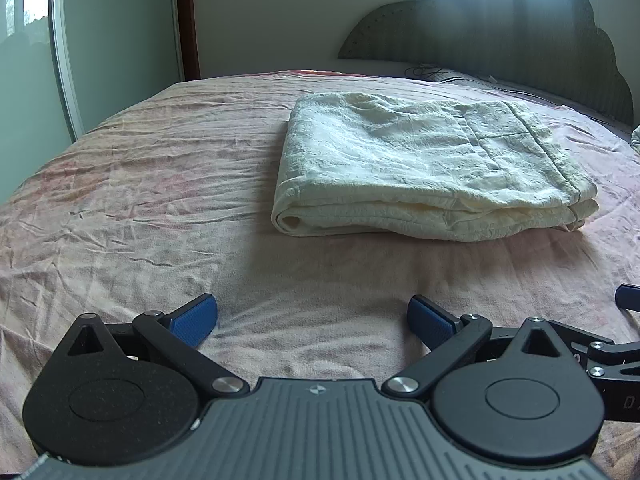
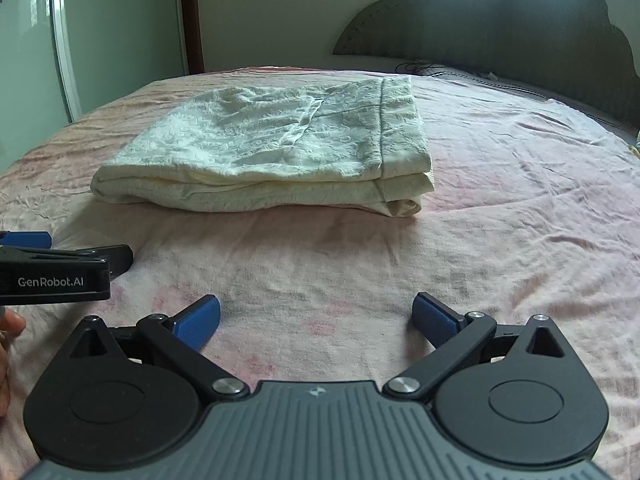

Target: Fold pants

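**Folded pants lie ahead of two empty grippers**

The cream pants [image 1: 432, 164] sit as a thick, layered bundle on the pink bed [image 1: 140, 208], toward the headboard [image 1: 500, 32] end and well apart from both tools. The bundle's long axis runs across the bed, side to side as both cameras see it, with its stacked edges facing the grippers.

The left gripper [image 1: 312, 320] hovers low over bare sheet with its blue fingers [image 1: 194, 322] spread wide and nothing between them. From it the pants lie ahead and to the right. The right gripper [image 2: 316, 320] is likewise spread wide and empty, and from it the pants [image 2: 272, 148] lie ahead and to the left. So the bundle sits roughly between the two lines of sight. Neither tool is clearly the nearer.

The left tool's body shows at the left edge of the right wrist view, so the two stand just beside each other.

Judging by the neat stack, the folding looks done or nearly so; any last move would mean reaching forward to the bundle's near edge.
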